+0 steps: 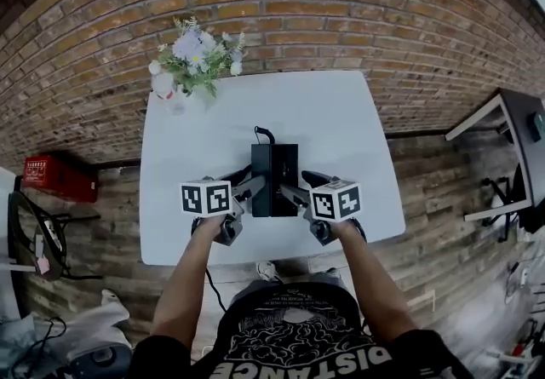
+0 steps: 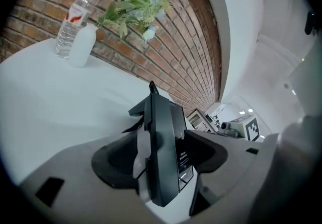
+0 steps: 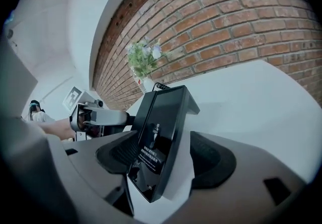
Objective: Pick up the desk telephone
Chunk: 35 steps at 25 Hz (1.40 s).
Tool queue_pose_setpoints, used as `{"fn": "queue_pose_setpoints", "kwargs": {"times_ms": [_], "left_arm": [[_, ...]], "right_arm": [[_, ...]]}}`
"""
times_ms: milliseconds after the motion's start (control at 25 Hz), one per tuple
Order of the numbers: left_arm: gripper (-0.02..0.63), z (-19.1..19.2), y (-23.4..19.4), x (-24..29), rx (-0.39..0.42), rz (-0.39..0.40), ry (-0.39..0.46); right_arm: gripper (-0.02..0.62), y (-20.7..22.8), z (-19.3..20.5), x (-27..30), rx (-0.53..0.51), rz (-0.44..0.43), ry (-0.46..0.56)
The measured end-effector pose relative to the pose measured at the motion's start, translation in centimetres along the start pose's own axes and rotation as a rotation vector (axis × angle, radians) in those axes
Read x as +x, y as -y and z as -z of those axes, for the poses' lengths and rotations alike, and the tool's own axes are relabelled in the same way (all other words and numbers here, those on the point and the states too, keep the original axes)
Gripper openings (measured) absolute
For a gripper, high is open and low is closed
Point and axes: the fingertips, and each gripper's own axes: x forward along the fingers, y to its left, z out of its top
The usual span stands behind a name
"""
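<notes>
The black desk telephone stands on the white table, a cord leaving its far end. My left gripper comes at its left side and my right gripper at its right side. In the left gripper view the telephone's edge sits between the jaws of the left gripper, with a gap to each dark pad. In the right gripper view the telephone stands between the spread jaws of the right gripper, white table showing beside it. Both grippers are open.
A bunch of flowers in a white vase and a water bottle stand at the table's far left corner. Behind is a brick wall. A red box lies on the floor at left, a dark side table at right.
</notes>
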Motion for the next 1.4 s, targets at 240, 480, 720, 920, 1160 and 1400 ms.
{"fn": "queue_pose_setpoints", "kwargs": {"times_ms": [240, 480, 720, 920, 1160, 1400], "left_arm": [[0.279, 0.4, -0.4, 2.0, -0.028, 0.063, -0.059], [0.279, 0.4, -0.4, 3.4, -0.007, 0.085, -0.093], [0.279, 0.2, -0.1, 4.2, -0.012, 0.114, -0.122], [0.274, 0.0, -0.3, 4.5, -0.03, 0.106, -0.125], [0.252, 0.0, -0.5, 4.4, -0.049, 0.095, -0.113], [0.245, -0.2, -0.4, 4.2, -0.05, 0.067, -0.061]], "right_arm": [[0.299, 0.6, 1.0, 1.2, 0.086, -0.017, -0.009], [0.299, 0.8, 1.4, 2.0, 0.157, -0.041, -0.007], [0.299, 0.5, 1.1, 2.6, 0.172, -0.078, -0.011], [0.299, 0.3, 1.2, 3.0, 0.184, -0.099, -0.014], [0.296, 0.1, 1.1, 3.1, 0.187, -0.118, 0.003], [0.288, 0.1, 1.0, 3.1, 0.204, -0.119, 0.001]]}}
